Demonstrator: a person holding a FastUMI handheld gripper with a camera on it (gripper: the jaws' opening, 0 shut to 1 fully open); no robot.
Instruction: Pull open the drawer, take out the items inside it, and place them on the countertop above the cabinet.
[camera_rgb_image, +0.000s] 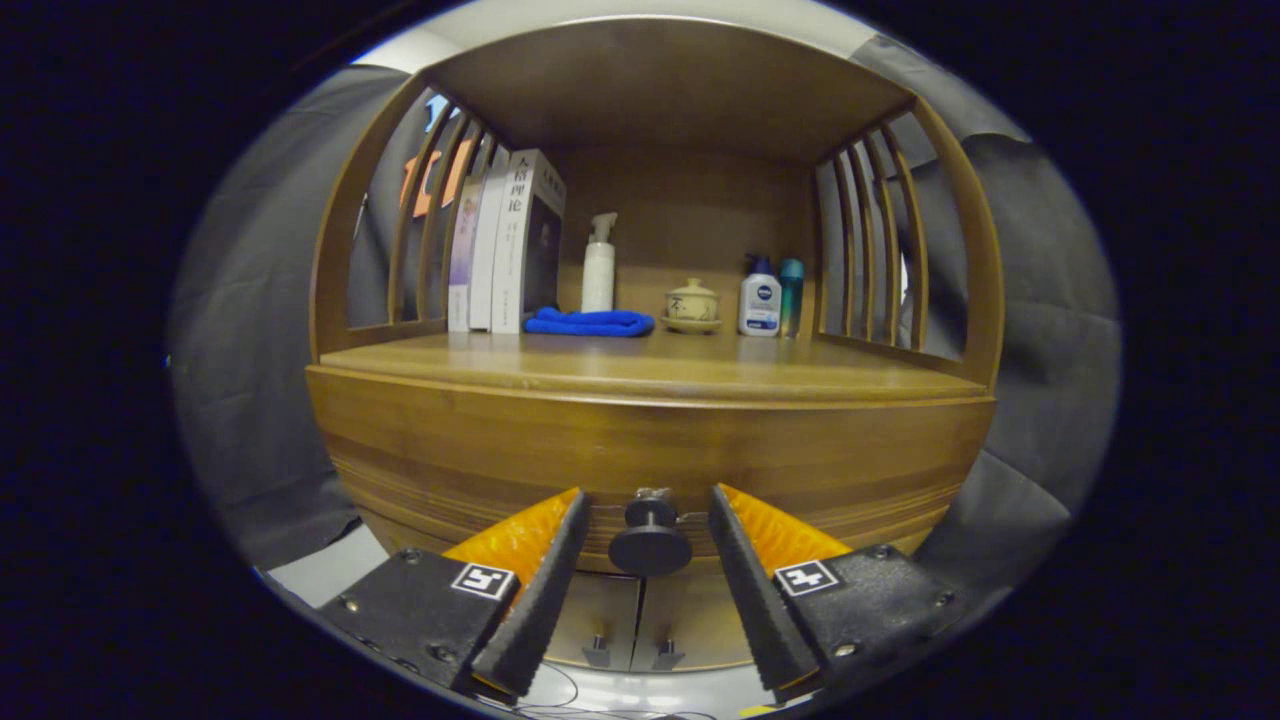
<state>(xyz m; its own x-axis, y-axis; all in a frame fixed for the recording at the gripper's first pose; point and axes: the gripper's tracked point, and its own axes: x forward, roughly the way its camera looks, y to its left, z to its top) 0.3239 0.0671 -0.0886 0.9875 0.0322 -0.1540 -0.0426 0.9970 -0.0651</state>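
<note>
A wooden cabinet fills the view, with its drawer front (650, 455) closed below the countertop (650, 365). A round dark knob (650, 545) sticks out from the drawer front. My gripper (648, 505) is open, with one fingertip on each side of the knob and a gap to both. The drawer's contents are hidden behind the closed front.
At the back of the countertop stand three books (505, 245), a white pump bottle (599, 265), a folded blue cloth (590, 322), a lidded ceramic cup (692, 305), a lotion bottle (760, 297) and a teal bottle (791, 295). Slatted sides and a shelf roof enclose it. Two lower doors (630, 625) sit beneath the drawer.
</note>
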